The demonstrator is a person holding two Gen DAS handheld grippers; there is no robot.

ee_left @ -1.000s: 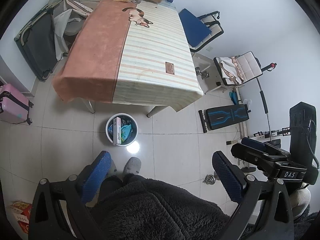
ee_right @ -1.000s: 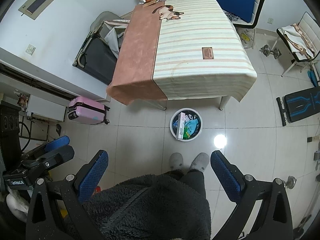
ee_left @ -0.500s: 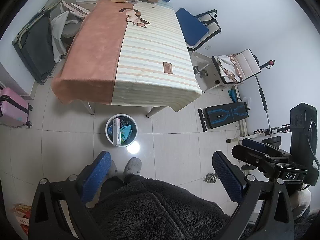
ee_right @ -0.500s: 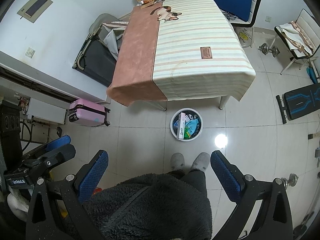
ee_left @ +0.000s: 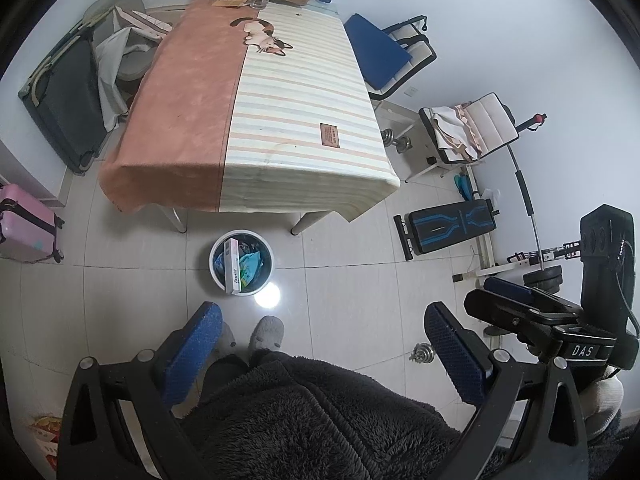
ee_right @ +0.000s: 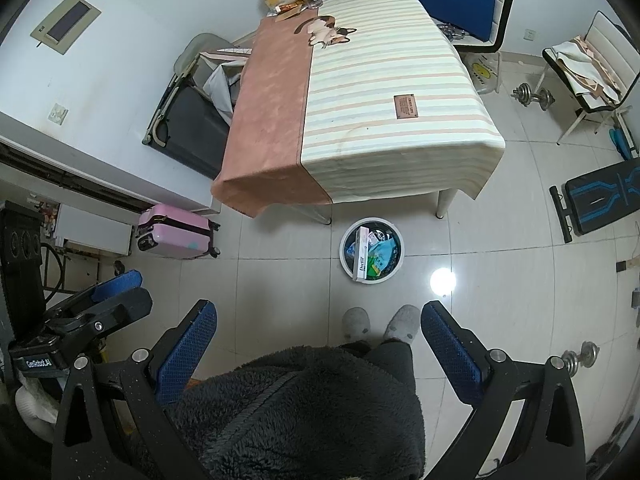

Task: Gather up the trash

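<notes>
Left gripper [ee_left: 320, 356], right gripper [ee_right: 320, 354]: fingers apart, empty, high above full bin [ee_left: 241, 262].

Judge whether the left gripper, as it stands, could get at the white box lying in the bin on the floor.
Probably yes: the left gripper is open and empty, the white box lies uppermost in the bin, and bare floor lies between. It would have to come down first.

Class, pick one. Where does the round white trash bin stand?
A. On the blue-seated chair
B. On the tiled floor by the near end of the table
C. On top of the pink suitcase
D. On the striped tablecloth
B: the trash bin sits on the floor tiles just in front of the table, with a white box and wrappers inside.
</notes>
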